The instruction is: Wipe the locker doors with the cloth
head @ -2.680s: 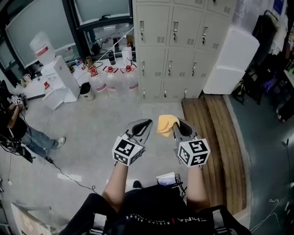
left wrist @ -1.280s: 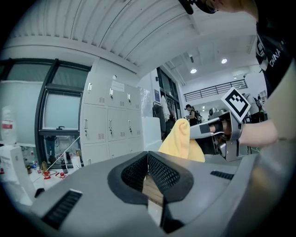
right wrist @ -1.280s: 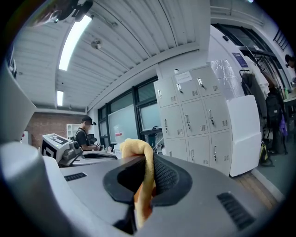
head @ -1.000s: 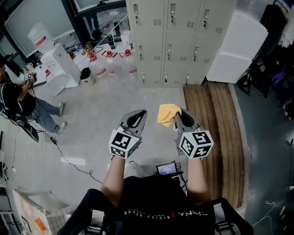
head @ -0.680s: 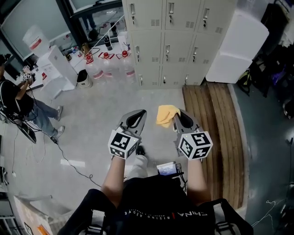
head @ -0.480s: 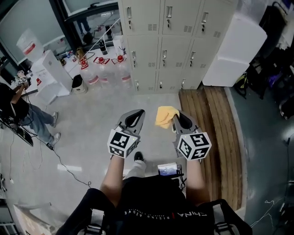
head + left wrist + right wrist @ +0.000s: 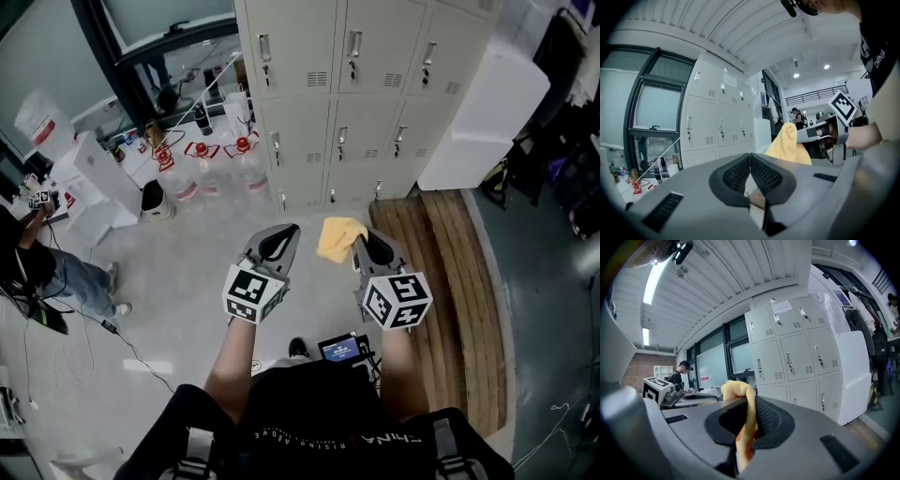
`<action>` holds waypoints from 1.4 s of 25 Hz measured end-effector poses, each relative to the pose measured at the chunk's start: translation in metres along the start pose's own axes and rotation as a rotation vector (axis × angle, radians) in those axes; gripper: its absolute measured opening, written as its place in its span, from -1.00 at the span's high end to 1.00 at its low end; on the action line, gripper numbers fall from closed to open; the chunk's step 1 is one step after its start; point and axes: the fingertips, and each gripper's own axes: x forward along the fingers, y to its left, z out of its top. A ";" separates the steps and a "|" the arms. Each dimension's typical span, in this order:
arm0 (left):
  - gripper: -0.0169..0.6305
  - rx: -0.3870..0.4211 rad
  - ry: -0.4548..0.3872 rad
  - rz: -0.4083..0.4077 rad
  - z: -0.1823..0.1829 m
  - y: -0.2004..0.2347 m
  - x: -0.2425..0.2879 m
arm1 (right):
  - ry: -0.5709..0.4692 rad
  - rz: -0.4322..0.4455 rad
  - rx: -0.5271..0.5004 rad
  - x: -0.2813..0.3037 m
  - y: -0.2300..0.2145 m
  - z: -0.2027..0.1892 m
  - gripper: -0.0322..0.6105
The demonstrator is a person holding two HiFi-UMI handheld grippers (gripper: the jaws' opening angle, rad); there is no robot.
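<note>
Holding the cloth [image 7: 339, 238] short of the locker doors [image 7: 356, 89]
Right claw [image 7: 364, 246] is pinching it, left claw [image 7: 279, 246] is sitting pressed together, empty. Best flattening it against a door before wiping, not leaving it bunched.

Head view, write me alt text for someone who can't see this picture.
Seen from above, two handheld tools reach forward: the right tongs are shut on a yellow cloth, and the left tongs beside them are shut and empty. Ahead stands a bank of beige lockers, with water bottles on the floor to their left.
</note>
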 end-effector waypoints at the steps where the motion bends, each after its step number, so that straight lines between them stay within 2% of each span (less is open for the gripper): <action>1: 0.89 -0.006 0.000 -0.001 -0.002 0.010 0.003 | 0.005 -0.003 -0.004 0.009 0.002 -0.001 0.74; 9: 0.89 -0.035 0.025 -0.027 -0.020 0.051 0.036 | 0.042 -0.018 0.022 0.066 -0.015 -0.007 0.74; 16: 0.89 -0.039 0.026 0.031 -0.026 0.098 0.091 | 0.044 0.057 0.005 0.137 -0.048 0.003 0.74; 25: 0.89 -0.022 0.019 0.100 0.004 0.167 0.204 | 0.042 0.151 -0.019 0.244 -0.118 0.053 0.74; 31: 0.89 -0.034 0.042 0.127 0.004 0.183 0.262 | 0.061 0.198 -0.017 0.285 -0.161 0.067 0.74; 35: 0.89 -0.003 0.083 0.137 -0.004 0.194 0.283 | 0.076 0.219 0.006 0.310 -0.174 0.064 0.74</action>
